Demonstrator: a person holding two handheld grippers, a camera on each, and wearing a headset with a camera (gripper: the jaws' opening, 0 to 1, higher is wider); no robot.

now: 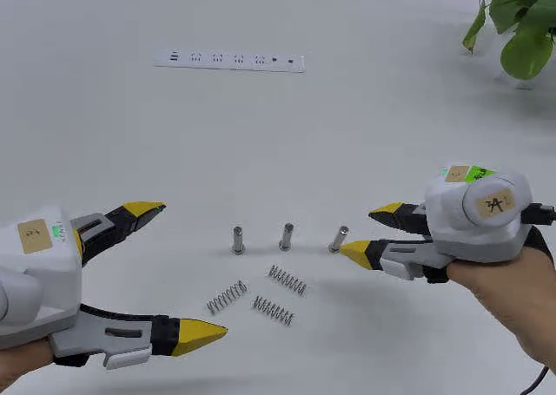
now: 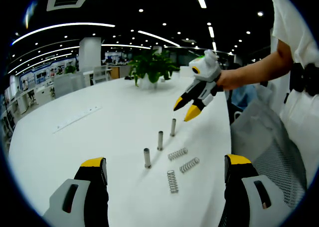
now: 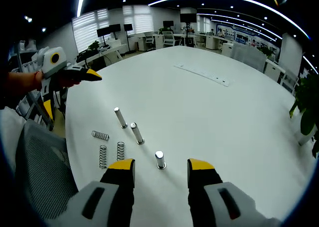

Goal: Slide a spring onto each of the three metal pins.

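a person's left gripper (image 1: 193, 268) hangs at the lower left of the head view over a white table (image 1: 104, 134), its yellow-tipped jaws spread wide and holding nothing. a white power strip (image 1: 230, 60) lies near the top of the frame, left of centre. three metal pins stand upright in a row at mid-frame: the left pin (image 1: 238, 239), the middle pin (image 1: 286, 236) and the right pin (image 1: 339, 239), each still bare. just below them three springs lie loose on the table, the left spring (image 1: 227, 297), the upper spring (image 1: 287, 279) and the lower spring (image 1: 272, 309), none touching a pin. at the right, the right gripper (image 1: 357, 231), held in a hand (image 1: 512, 291), points toward the row, its jaws parted narrowly and empty, the lower tip just beside the right pin. a leafy green plant (image 1: 512, 22) sits in the upper right corner.
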